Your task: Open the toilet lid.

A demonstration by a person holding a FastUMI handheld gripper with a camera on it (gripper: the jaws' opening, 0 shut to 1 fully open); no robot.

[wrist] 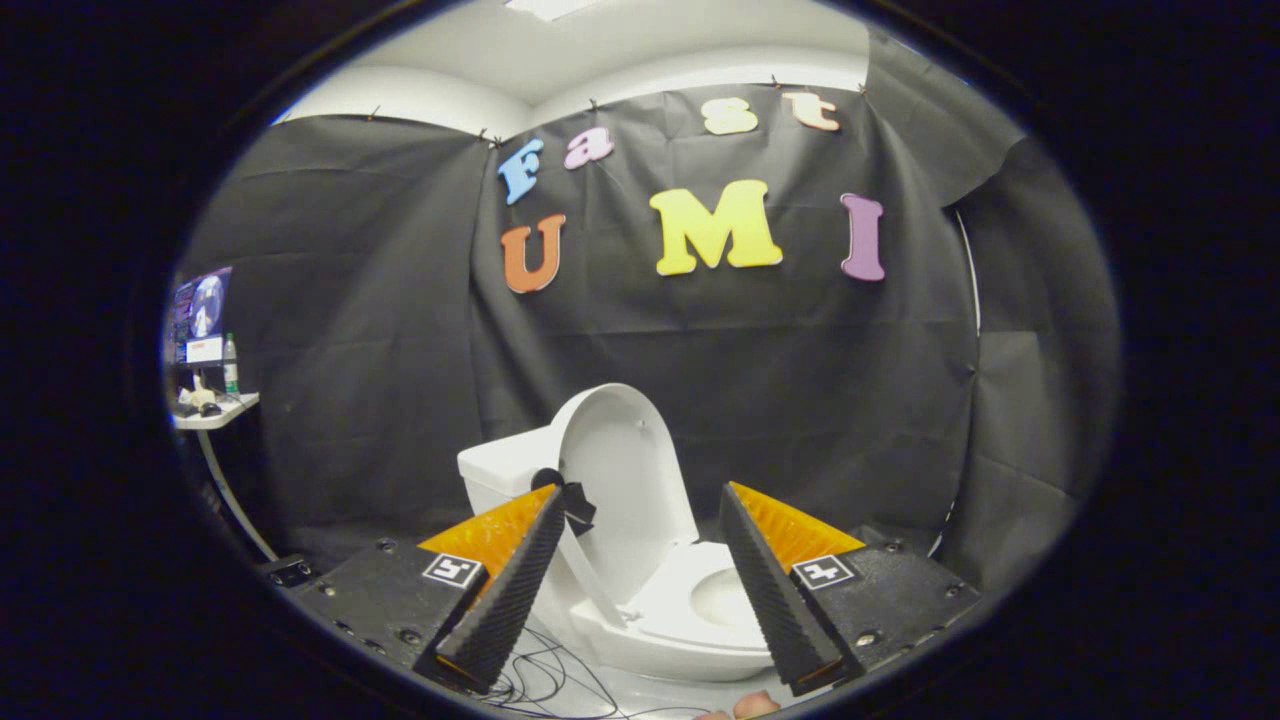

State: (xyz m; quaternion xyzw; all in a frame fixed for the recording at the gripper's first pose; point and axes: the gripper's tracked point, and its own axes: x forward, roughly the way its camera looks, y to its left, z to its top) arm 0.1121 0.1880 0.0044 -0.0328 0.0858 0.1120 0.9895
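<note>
Tool: your two fingers stand wide apart and they hold nothing; between them you see only open space and the toilet behind it.
Toilet: small and white, it stands on the floor just ahead of your fingers, in the gap between them, with the black cloth wall behind.
Lid: it is already up, standing nearly upright and leaning back toward the tank (a dark piece like tape sits on its edge, next to your left fingertip).
Seat: it lies down on the bowl, partly hidden by your right finger.
Cables: thin and dark, on the floor before the toilet base.
Counter: far to your left, with a bottle and a screen on it.
Fingertips of a person: they show low down, under the right finger.
</note>
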